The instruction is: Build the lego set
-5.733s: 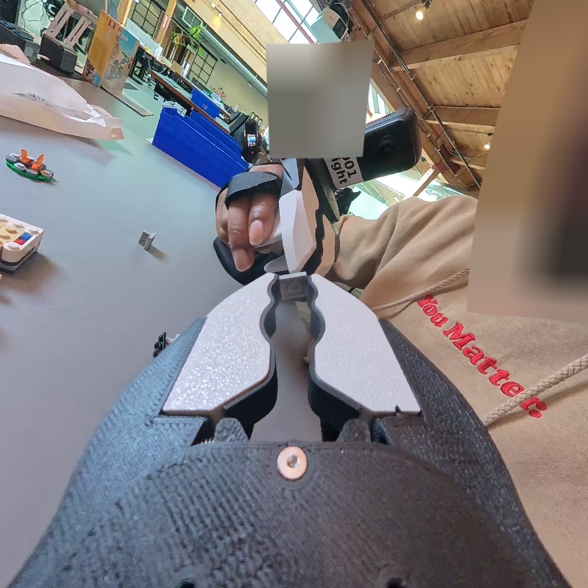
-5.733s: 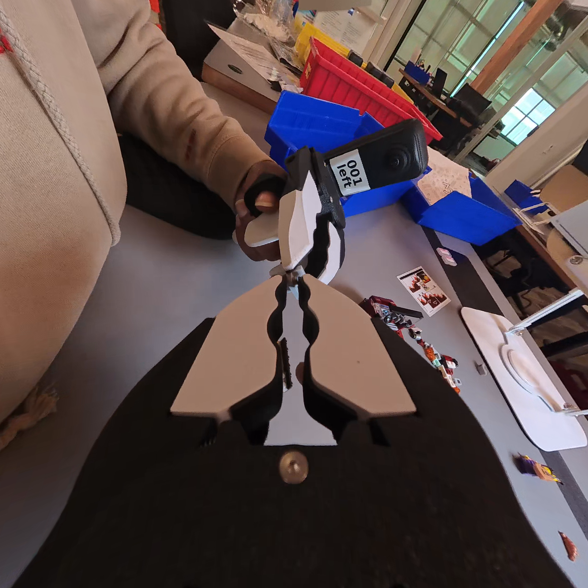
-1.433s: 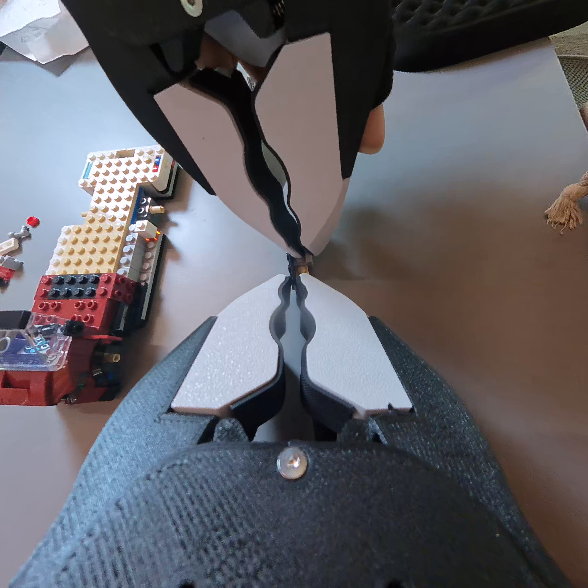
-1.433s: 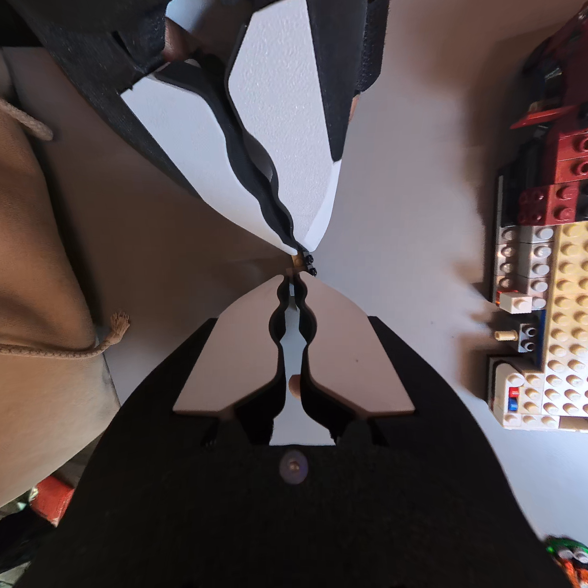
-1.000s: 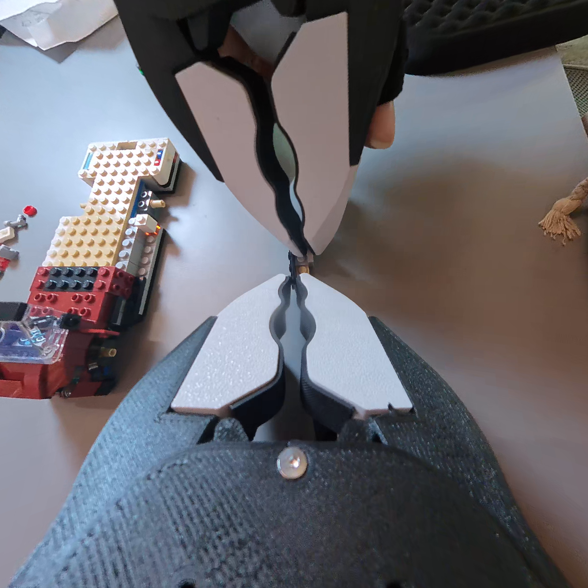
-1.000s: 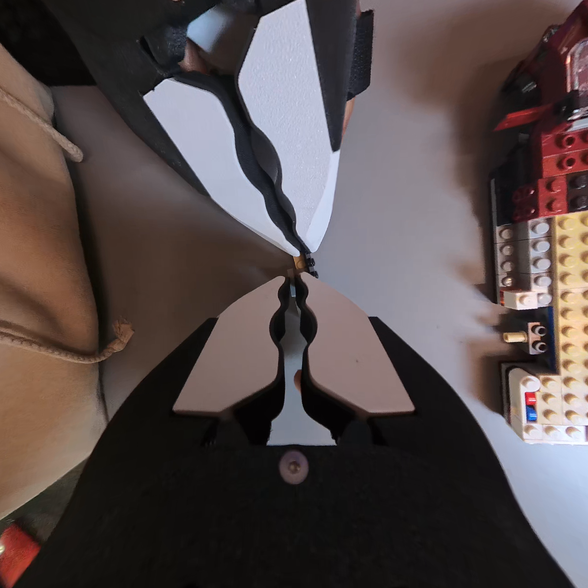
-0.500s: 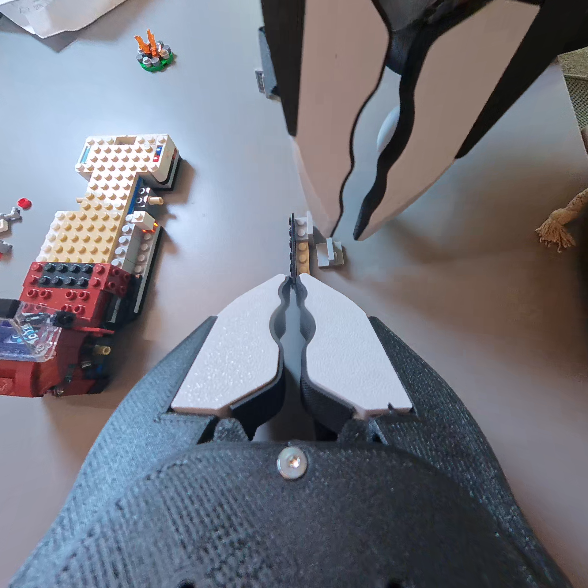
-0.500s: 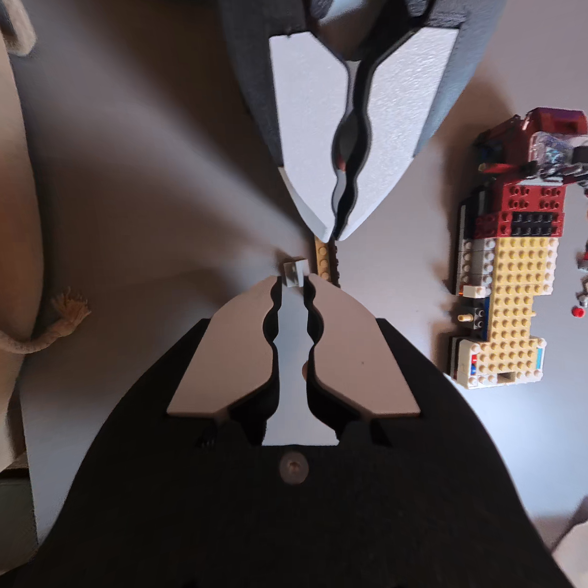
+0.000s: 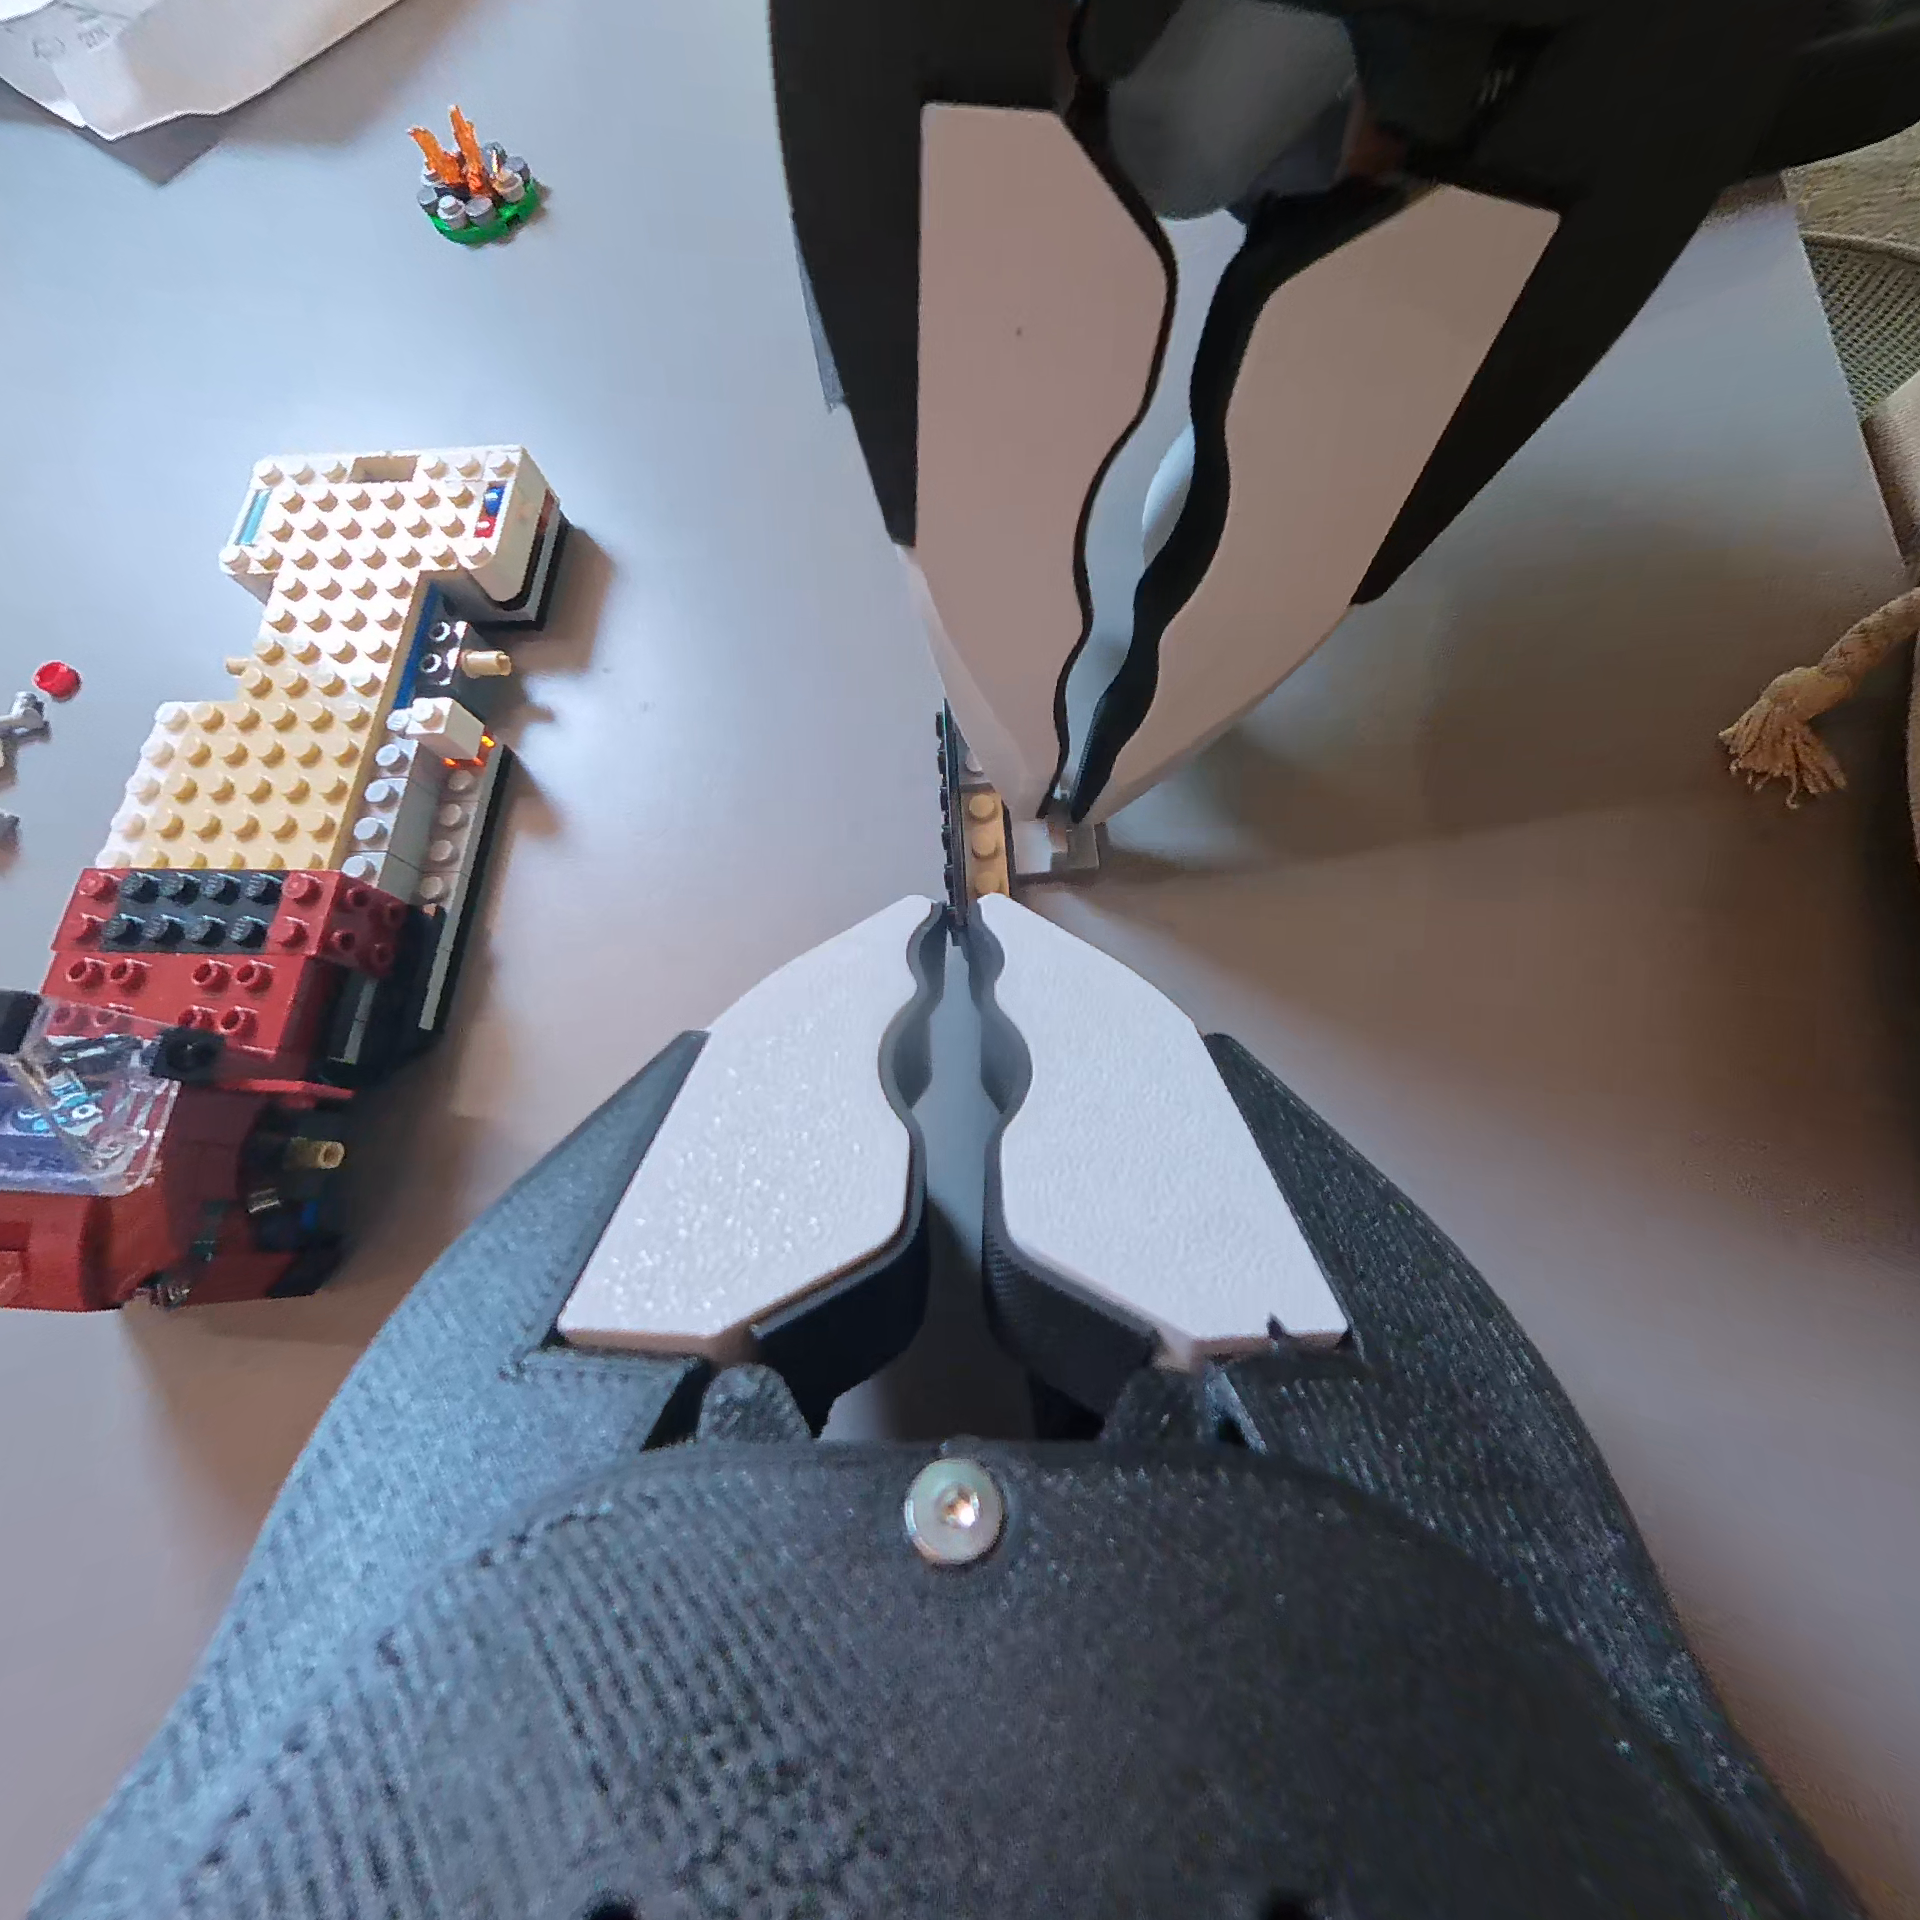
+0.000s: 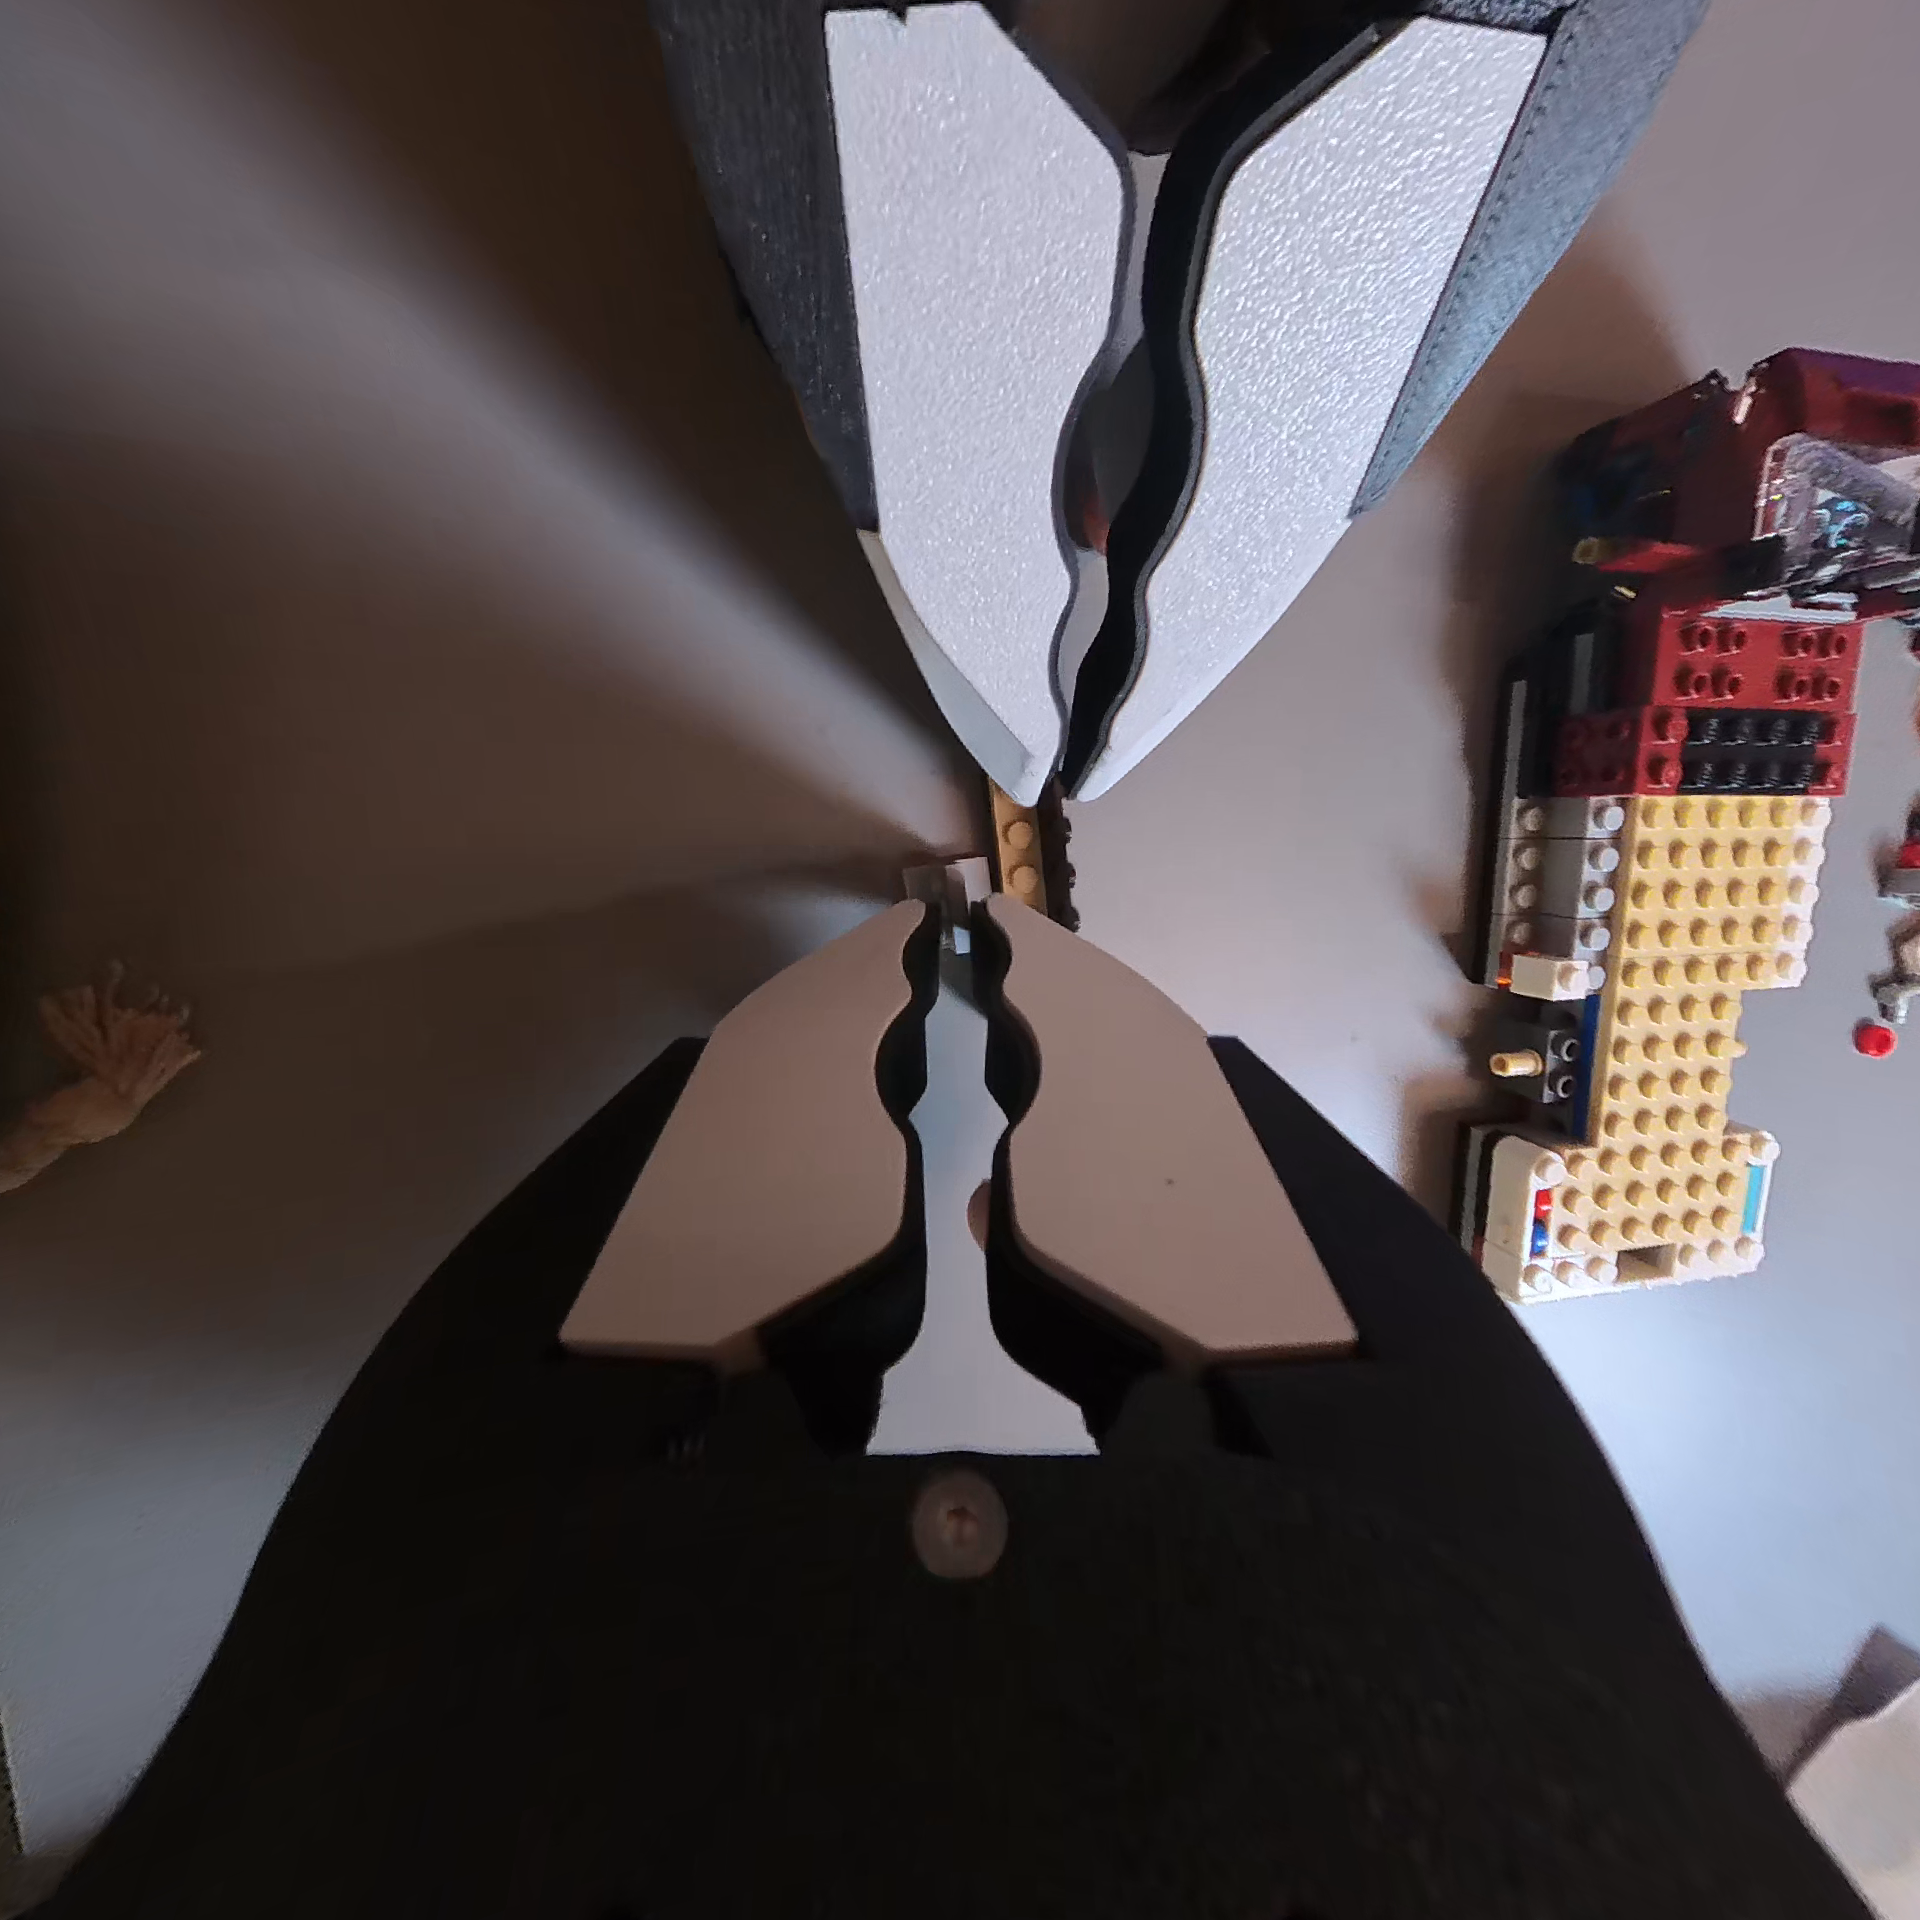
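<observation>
- Left tongs (image 9: 957, 914) are pinched almost shut on the near end of a thin black-and-tan plate strip (image 9: 971, 831), which stands on its long edge, reaching away from the tips over the grey table (image 9: 1455, 1039).
- Right tongs (image 10: 951, 914) come in from the opposite side, fingers nearly together with a small light-grey brick (image 10: 951, 888) nipped between the tips.
- That grey brick sits right against the tan side of the strip, near the end the left tongs grip.
- Off to one side, well apart, lies a big brick build (image 9: 312, 790): white and tan studded top, dark red and black blocks, a clear piece at one end.
- Farther out, a little green disc with orange flames (image 9: 476, 182), a red stud (image 9: 55, 677), white paper (image 9: 156, 62) at the corner.
- Opposite edge: a frayed beige cord end (image 9: 1782, 732).
</observation>
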